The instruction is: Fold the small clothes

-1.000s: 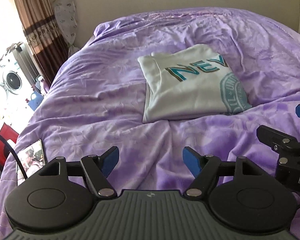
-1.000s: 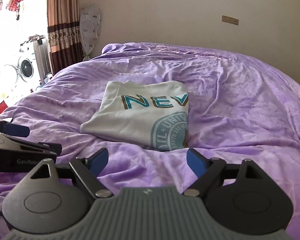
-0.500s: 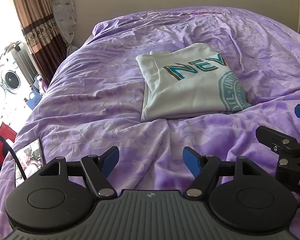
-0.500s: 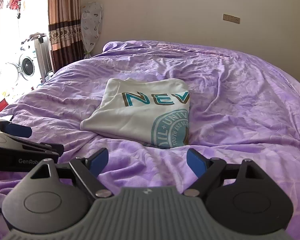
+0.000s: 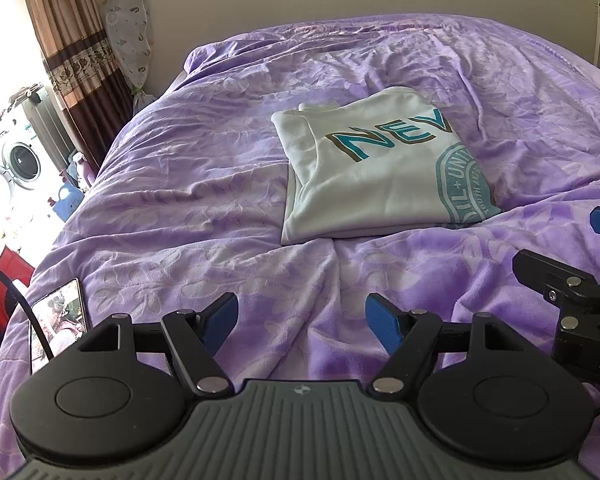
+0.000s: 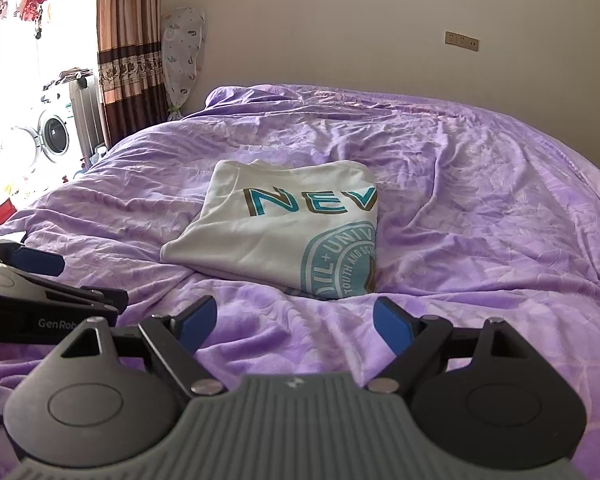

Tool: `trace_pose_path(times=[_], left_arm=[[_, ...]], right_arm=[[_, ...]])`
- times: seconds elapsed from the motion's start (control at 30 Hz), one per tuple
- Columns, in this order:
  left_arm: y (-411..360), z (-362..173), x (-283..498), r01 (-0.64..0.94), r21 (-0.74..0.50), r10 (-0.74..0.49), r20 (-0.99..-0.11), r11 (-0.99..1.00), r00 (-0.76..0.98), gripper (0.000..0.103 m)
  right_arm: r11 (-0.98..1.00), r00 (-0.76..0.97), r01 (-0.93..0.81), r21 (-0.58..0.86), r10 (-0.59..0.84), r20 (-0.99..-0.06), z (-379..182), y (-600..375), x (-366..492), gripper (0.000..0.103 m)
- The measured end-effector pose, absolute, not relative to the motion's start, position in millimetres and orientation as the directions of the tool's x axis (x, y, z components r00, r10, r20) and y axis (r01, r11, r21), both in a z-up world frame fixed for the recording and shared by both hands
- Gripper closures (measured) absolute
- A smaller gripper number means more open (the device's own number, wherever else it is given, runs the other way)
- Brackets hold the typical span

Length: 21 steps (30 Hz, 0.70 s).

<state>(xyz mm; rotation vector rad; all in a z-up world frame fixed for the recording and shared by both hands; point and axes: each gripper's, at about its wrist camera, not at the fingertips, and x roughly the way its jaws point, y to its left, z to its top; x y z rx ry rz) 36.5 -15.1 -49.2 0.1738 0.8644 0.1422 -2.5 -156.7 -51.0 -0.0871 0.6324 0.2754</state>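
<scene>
A white T-shirt (image 5: pixel 376 172) with teal "NEV" lettering and a round teal print lies folded into a flat rectangle in the middle of the purple bed (image 5: pixel 204 208); the right wrist view shows the same T-shirt (image 6: pixel 288 228). My left gripper (image 5: pixel 302 316) hovers open over bare bedding, short of the shirt's near edge, nothing between its blue pads. My right gripper (image 6: pixel 294 318) is open too and empty, just in front of the shirt's near corner. Each gripper shows at the edge of the other's view.
A phone (image 5: pixel 58 316) with a lit screen and a black cable lie on the bed's near left corner. Left of the bed are a curtain (image 5: pixel 74 52), a washing machine (image 6: pixel 54 136) and a blue jug (image 5: pixel 66 204). A wall runs behind the bed.
Both grippers have risen or tilted slightly, so the folded shirt sits a little lower and nearer in each view. The shirt itself has not moved, and both grippers stay open.
</scene>
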Motion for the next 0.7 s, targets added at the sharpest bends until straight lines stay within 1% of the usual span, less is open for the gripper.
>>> trace_pose_path(times=[0.7], left_arm=[[-15.7,-48.3,36.0,-0.054,0.211,0.195,-0.74,0.976,0.643,0.018]], right_arm=[[0.96,0.773,-0.279,0.003,0.226,-0.593,-51.4,-156.1,-2.8,0.022]])
